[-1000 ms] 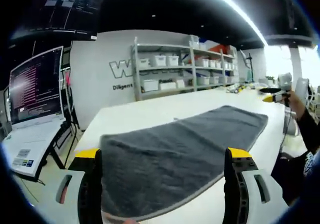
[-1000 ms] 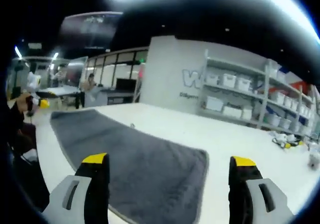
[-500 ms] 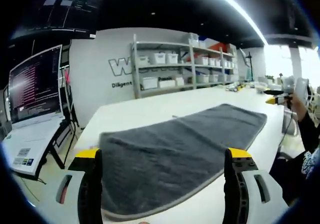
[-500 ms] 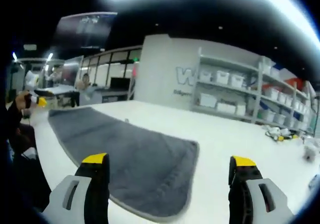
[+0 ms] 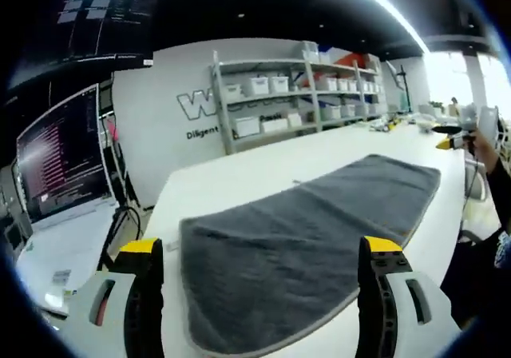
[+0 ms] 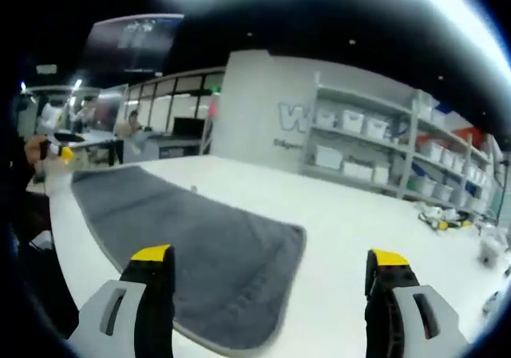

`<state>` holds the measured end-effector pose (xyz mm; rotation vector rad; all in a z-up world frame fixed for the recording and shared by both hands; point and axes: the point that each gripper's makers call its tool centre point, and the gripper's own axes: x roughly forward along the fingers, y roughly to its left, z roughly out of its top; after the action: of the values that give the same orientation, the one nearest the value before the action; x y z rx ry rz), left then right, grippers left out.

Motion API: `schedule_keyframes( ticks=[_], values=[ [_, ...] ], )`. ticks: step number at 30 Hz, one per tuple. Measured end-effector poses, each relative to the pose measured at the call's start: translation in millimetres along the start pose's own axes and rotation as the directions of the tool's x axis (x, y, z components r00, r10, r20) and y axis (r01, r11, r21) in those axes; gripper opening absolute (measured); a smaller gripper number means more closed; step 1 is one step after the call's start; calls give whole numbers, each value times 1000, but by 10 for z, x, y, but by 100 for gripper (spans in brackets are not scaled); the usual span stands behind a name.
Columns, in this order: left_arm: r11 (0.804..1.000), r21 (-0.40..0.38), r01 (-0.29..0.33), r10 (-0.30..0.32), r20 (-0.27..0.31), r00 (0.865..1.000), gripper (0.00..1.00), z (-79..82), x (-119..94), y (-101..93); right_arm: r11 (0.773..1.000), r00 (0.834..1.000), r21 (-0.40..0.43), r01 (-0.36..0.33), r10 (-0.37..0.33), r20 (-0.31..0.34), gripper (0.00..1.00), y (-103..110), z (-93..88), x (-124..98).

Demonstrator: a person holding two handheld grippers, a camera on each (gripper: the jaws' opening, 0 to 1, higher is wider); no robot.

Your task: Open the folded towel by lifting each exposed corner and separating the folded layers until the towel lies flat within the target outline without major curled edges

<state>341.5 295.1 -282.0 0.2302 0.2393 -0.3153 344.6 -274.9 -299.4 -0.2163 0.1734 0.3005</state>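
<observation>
A long dark grey towel point(image 5: 303, 230) lies spread on the white table point(image 5: 239, 174), its light border running along the near edge. My left gripper point(image 5: 259, 258) is open, hovering over the towel's near end with nothing between its yellow-tipped jaws. Seen from the opposite end, the same towel point(image 6: 184, 238) stretches away to the left. My right gripper point(image 6: 271, 266) is open above that end's corner, also holding nothing. The other gripper point(image 5: 449, 138) shows far right in the left gripper view, and the left one point(image 6: 57, 150) far left in the right gripper view.
Shelving with white bins point(image 5: 287, 102) stands along the back wall. A monitor point(image 5: 60, 162) and a side desk sit left of the table. Small items point(image 6: 455, 222) lie on the table's far right. A person point(image 6: 132, 126) sits at a distant desk.
Both views have shifted slightly as the hands moved; the left gripper view has panned so the monitor sits further left. The towel lies as before, and both grippers stay open.
</observation>
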Motion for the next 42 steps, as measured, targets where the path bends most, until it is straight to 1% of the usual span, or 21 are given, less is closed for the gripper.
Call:
schedule_keyframes(
  ticks=[1,2,5,7,10,12,15,16,19,22,24,26,28,30,33,34,36,38,40,41,42],
  values=[
    [1000,3,-3,3,-4,1000,100,27,20,33,1000,1000,-12,3,-3,-7,99,-28,14,23],
    [1000,10,-8,8,-15,1000,100,82,85,118,999,1000,-34,10,-10,-16,99,-88,66,87],
    [999,38,-35,36,-45,998,99,133,194,266,999,1000,-53,12,-13,-23,99,-157,152,178],
    [998,49,-36,39,-52,998,99,158,244,291,999,1000,-55,3,-4,-18,99,-158,205,210],
    [998,59,-30,34,-59,998,99,177,312,270,998,1000,-56,-5,4,-9,99,-128,253,232],
    [998,63,-20,24,-60,998,99,186,360,241,998,1000,-62,-5,4,-9,99,-132,265,260],
    [998,63,-15,19,-62,998,98,203,441,255,998,1000,-67,-5,4,-14,99,-143,276,303],
    [998,64,-19,25,-83,996,98,206,512,314,997,1000,-77,-1,-1,-24,99,-178,295,343],
    [996,84,-20,30,-112,993,98,255,584,411,996,999,-93,-2,-1,-35,99,-236,373,394],
    [992,128,-3,23,-159,987,96,294,665,499,992,998,-127,-1,-6,-60,99,-310,425,469],
    [988,156,4,26,-187,982,93,303,732,560,990,997,-139,-8,-3,-76,99,-350,447,531],
    [978,210,-10,55,-210,976,92,306,823,674,990,996,-142,-24,12,-87,99,-356,463,587],
    [972,235,-22,76,-224,972,94,296,900,746,985,995,-167,-38,22,-96,99,-360,502,671],
    [961,276,-34,107,-256,961,92,264,982,847,980,994,-198,-38,18,-103,98,-364,533,728],
    [953,301,-40,126,-275,953,92,259,1093,929,972,991,-231,-47,18,-129,98,-404,583,836],
    [947,318,-39,138,-295,946,91,264,1191,1024,970,991,-237,-50,18,-133,98,-418,604,864],
    [942,335,-37,148,-313,938,91,248,1291,1068,968,989,-245,-59,24,-146,98,-459,629,933],
    [928,370,-35,166,-328,930,89,250,1339,1089,961,984,-265,-74,27,-175,98,-516,627,1040],
    [900,432,-62,212,-308,927,85,281,1428,1160,958,981,-277,-80,26,-191,97,-548,611,1108],
    [892,446,-75,239,-323,916,85,256,1422,1186,957,980,-278,-79,24,-196,97,-565,608,1138],
    [890,451,-69,241,-335,911,84,247,1460,1200,954,978,-290,-80,20,-205,96,-591,601,1191]
  ],
)
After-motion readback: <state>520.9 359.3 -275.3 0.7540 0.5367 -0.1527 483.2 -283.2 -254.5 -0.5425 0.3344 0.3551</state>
